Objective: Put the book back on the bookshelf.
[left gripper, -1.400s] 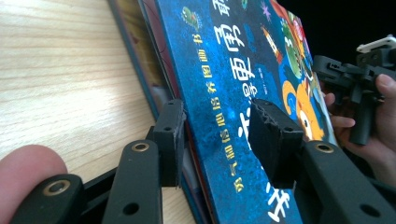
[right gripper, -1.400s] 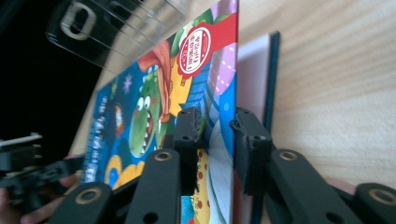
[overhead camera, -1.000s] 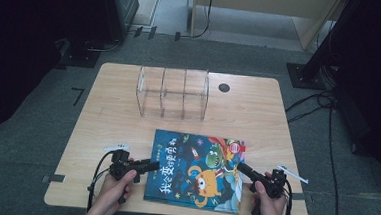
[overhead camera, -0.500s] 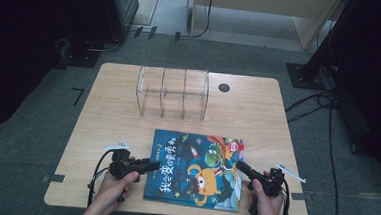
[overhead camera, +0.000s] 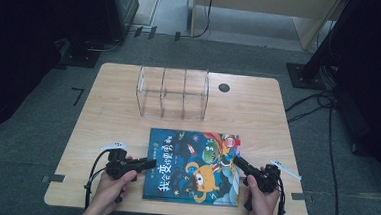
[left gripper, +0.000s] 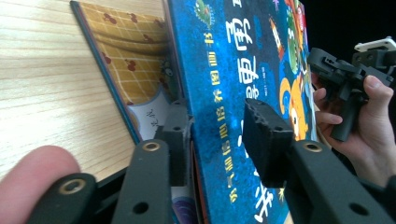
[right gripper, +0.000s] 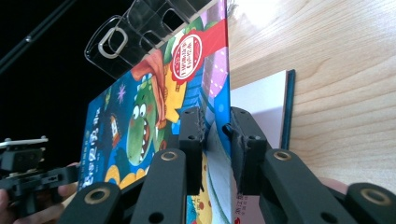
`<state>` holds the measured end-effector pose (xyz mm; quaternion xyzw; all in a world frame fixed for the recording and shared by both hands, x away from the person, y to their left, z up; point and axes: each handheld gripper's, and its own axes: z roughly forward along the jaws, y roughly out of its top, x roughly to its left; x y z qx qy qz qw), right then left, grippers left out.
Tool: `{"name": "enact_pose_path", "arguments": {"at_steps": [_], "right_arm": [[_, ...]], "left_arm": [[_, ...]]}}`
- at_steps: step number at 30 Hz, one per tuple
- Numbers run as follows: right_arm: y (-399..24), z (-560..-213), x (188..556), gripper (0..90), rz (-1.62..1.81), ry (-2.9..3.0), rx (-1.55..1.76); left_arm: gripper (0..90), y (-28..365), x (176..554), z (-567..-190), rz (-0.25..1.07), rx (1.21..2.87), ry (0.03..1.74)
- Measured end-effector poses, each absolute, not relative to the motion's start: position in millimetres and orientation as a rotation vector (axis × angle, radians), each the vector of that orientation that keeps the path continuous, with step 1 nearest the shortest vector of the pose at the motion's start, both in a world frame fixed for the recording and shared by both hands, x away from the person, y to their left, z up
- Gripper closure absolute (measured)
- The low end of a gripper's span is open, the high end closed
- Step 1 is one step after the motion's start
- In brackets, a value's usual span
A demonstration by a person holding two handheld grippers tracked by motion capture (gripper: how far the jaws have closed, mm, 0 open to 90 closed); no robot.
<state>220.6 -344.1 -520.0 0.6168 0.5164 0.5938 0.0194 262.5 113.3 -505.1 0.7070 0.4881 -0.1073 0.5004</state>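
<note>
Picture book [overhead camera: 192, 166] lies flat at the near edge of the table [overhead camera: 258, 111] in the high view, spine toward the person's left, its longer side running left to right, with a clear plastic rack [overhead camera: 173, 93] standing well beyond it. The left gripper [overhead camera: 147, 163] meets the book's left edge and the right gripper [overhead camera: 237, 161] its right edge, so each hand sits about equally close to its own side.

In the left gripper view, the jaws have just been closing and the front cover [left gripper: 243, 70] stands between them: the left pad lies against the cover's underside, while the right pad seems a little off its printed face, though the angle makes that hard to judge. The cover is raised off the pages below.

In the right gripper view, the jaws stand narrow, pinching the cover's free edge [right gripper: 219, 135], which is lifted above the white page [right gripper: 257, 105] beneath. The coming move likely turns on this edge: the cover hinges about the spine on the far side from this gripper.
</note>
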Motion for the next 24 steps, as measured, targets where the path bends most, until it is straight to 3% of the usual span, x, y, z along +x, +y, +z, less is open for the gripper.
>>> {"name": "enact_pose_path", "arguments": {"at_steps": [2,6,24], "right_arm": [[-342.6,-520.1,220.8,76.1,1.829,1.596,1.909],[-340.5,-519.5,220.4,75.6,1.803,1.59,1.897],[-328.8,-522.4,224.8,71.4,1.59,1.602,1.872]], "left_arm": [[69.7,113.4,261.7,-504.6,-0.241,1.715,1.19],[71.3,114.0,261.2,-502.7,-0.239,1.708,1.183],[81.5,120.6,273.3,-473.3,-0.462,1.633,1.191]]}}
